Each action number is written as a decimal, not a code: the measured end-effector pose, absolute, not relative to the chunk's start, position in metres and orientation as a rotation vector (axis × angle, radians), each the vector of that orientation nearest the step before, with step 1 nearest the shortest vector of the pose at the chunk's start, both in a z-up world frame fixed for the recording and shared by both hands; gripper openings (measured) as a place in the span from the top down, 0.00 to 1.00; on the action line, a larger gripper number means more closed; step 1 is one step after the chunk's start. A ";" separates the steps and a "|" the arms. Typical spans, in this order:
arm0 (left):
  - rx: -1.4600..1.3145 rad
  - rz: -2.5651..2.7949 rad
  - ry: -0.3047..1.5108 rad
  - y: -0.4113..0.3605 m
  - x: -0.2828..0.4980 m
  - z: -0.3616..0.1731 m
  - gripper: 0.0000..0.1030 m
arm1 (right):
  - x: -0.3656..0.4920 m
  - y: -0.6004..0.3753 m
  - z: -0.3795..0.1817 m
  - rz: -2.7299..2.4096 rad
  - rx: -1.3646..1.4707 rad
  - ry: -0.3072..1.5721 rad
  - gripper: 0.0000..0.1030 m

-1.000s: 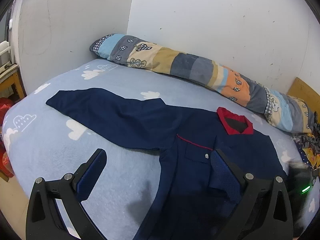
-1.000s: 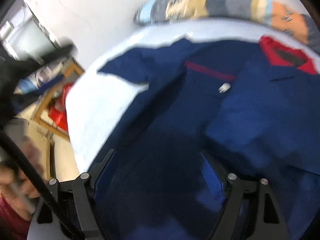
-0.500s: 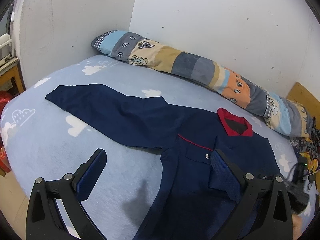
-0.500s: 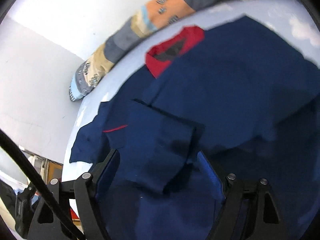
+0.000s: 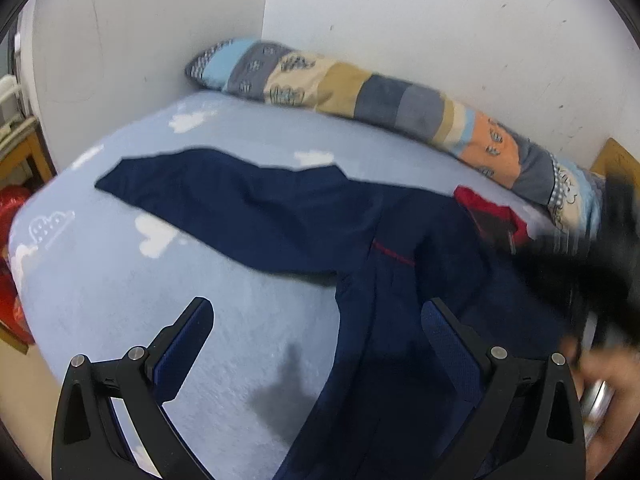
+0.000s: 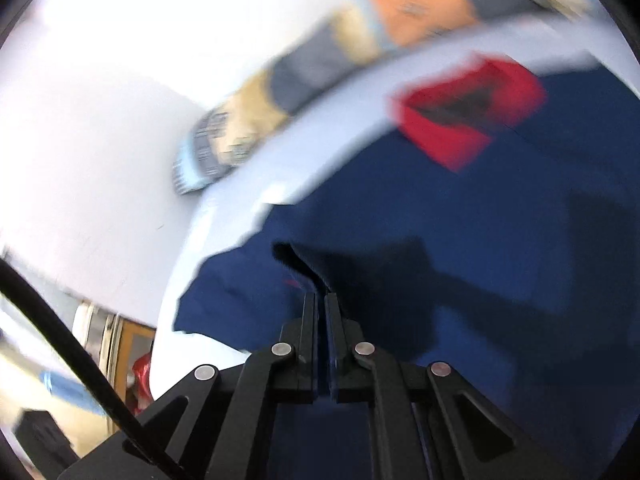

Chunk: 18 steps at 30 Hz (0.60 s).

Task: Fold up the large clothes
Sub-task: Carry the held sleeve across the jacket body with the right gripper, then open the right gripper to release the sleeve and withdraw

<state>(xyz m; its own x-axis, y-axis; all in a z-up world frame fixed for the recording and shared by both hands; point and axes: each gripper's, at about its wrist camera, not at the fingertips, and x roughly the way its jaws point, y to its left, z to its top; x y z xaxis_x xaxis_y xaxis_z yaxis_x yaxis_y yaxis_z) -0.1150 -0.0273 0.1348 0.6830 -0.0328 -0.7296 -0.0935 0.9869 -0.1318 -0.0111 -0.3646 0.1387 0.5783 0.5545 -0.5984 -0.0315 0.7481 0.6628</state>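
A navy jacket (image 5: 400,280) with a red collar (image 5: 488,212) lies spread on the light blue bed (image 5: 120,280), one sleeve (image 5: 224,204) stretched out to the left. My left gripper (image 5: 316,320) hovers open above the jacket's left side edge, nothing between its fingers. In the right wrist view the right gripper (image 6: 320,300) is shut, with a raised fold of the navy jacket (image 6: 296,256) pinched at its tips; the collar (image 6: 468,108) lies beyond. The right gripper shows as a black blur (image 5: 600,272) at the right of the left wrist view.
A long patchwork bolster (image 5: 380,96) lies along the white wall behind the bed. A red bag (image 5: 12,216) and a wooden frame (image 5: 28,152) stand off the bed's left edge. A hand (image 5: 612,392) is at the lower right.
The right gripper's jaws went from wide open to shut on a jacket fold, and it swung and rolled over the jacket. The left gripper sank slightly toward the bed, still open.
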 end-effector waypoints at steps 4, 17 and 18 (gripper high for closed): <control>-0.157 0.062 0.839 -0.019 -0.108 0.125 0.00 | 0.009 -0.326 0.174 0.479 0.529 0.912 0.25; 0.022 -0.156 0.954 -0.097 -0.095 0.073 0.00 | -0.187 -0.520 0.112 0.106 0.383 1.101 0.38; 0.025 -0.179 0.952 -0.104 -0.096 0.071 0.00 | -0.204 -0.540 0.098 0.071 0.426 1.139 0.38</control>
<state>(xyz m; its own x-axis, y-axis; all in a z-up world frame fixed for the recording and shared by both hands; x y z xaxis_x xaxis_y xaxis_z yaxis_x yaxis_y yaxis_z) -0.0956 -0.1036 0.0714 0.5666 -0.1412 -0.8118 0.1629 0.9850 -0.0577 -0.2039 -0.5398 0.0976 0.4259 0.2688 -0.8639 0.1595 0.9176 0.3642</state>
